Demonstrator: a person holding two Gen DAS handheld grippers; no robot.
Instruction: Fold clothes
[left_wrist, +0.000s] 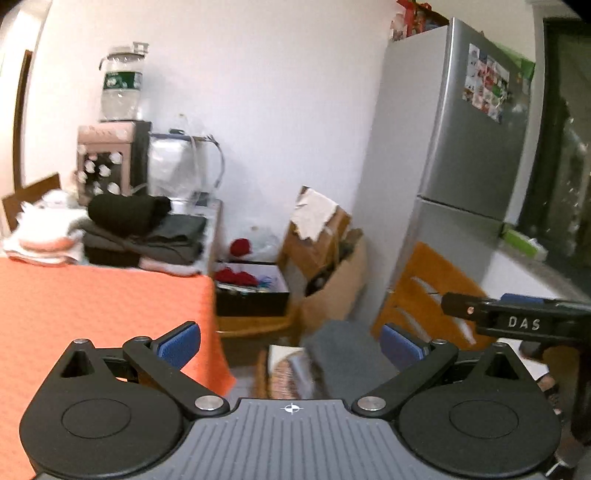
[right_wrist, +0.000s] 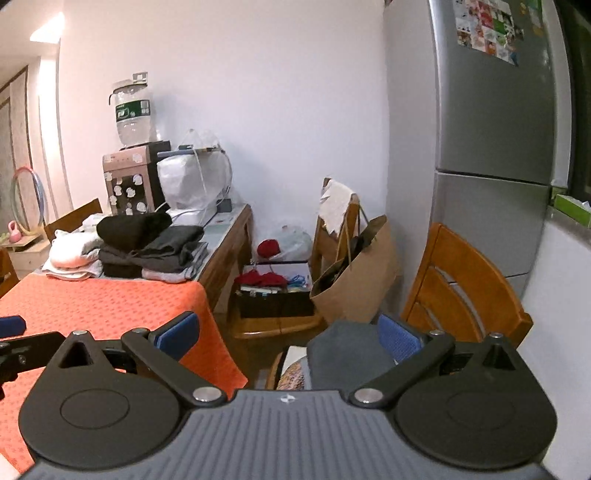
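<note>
Pickup step: both hand-held grippers empty.
Left hand-held gripper (left_wrist: 290, 341) and right hand-held gripper (right_wrist: 288, 338) stood wide open; the next move likely required reaching the grey garment (right_wrist: 343, 354).

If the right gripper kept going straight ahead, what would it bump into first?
Probably the grey garment lying on the chair just ahead and below the open right gripper. If it passed above that, the brown paper bag comes next; depth is hard to judge.

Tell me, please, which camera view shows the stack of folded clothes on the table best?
The right wrist view: the stack of folded clothes is sharp there, its dark and pale layers distinct beyond the orange tablecloth. The left wrist view shows the same stack, but motion-blurred and nearer the frame's edge.
</note>
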